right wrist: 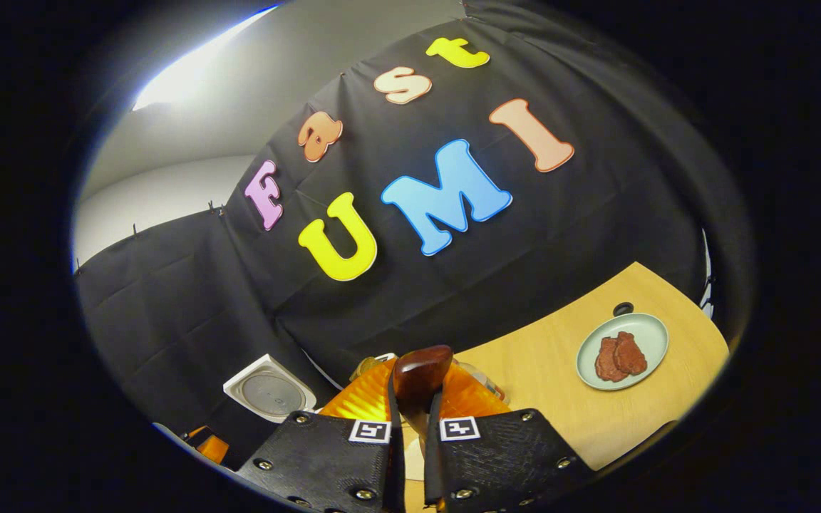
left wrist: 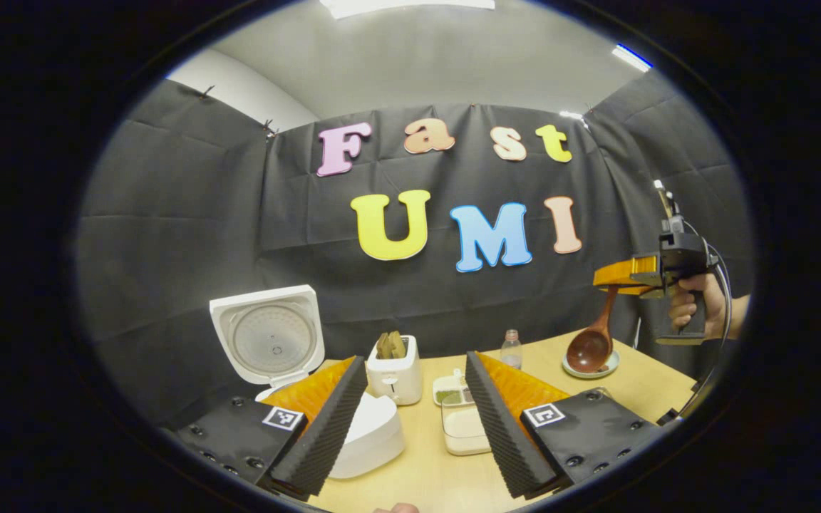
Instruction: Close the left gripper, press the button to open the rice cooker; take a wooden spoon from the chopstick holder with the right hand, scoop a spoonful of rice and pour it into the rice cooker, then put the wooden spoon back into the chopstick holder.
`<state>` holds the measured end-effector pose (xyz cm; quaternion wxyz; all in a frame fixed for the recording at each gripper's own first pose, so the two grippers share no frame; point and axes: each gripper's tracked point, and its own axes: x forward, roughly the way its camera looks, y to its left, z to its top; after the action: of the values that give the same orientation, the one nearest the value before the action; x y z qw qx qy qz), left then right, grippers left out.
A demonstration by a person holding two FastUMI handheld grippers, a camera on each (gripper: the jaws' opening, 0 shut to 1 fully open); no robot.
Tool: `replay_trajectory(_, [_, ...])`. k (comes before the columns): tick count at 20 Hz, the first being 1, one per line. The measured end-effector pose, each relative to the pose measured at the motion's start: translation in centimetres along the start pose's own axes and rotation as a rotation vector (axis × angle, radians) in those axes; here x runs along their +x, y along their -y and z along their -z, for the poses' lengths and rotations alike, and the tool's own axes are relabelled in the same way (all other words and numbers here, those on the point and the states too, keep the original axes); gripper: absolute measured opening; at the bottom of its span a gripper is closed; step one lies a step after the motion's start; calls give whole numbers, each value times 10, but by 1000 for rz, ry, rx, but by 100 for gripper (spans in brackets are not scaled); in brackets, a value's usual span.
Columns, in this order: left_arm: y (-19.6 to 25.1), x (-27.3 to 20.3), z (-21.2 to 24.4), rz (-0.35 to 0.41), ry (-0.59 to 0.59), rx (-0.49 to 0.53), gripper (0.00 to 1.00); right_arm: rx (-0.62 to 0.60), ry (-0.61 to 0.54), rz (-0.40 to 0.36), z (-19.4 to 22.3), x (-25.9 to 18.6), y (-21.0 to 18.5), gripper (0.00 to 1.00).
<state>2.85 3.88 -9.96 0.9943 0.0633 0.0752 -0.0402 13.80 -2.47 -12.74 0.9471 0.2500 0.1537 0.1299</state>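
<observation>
The white rice cooker (left wrist: pixel 371 434) stands at the front left with its lid (left wrist: pixel 268 338) raised. My left gripper (left wrist: pixel 414 363) is open above the table, nothing between its fingers. Beyond it stands the white chopstick holder (left wrist: pixel 395 376) with wooden utensils in it. A clear box of rice (left wrist: pixel 464 427) lies just right of the holder. Far right, a hand holds my right gripper (left wrist: pixel 606 281), shut on the handle of the wooden spoon (left wrist: pixel 591 348), whose bowl hangs down. In the right gripper view, my right gripper (right wrist: pixel 419 388) clamps the spoon (right wrist: pixel 421 367), and the cooker lid (right wrist: pixel 268 393) shows lower left.
A small dish of green stuff (left wrist: pixel 447 395) and a clear bottle (left wrist: pixel 511 349) stand behind the rice box. A pale plate (right wrist: pixel 656 335) with brown meat sits on the wooden table (right wrist: pixel 546 370) at the right; the same plate (left wrist: pixel 613 365) lies behind the spoon.
</observation>
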Motion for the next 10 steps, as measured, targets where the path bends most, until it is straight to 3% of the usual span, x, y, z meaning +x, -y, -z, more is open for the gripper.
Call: replay_trajectory(10, [8, 1, 1, -27, -47, 9, 94, -46, -67, 228, 69, -4, 92, 11])
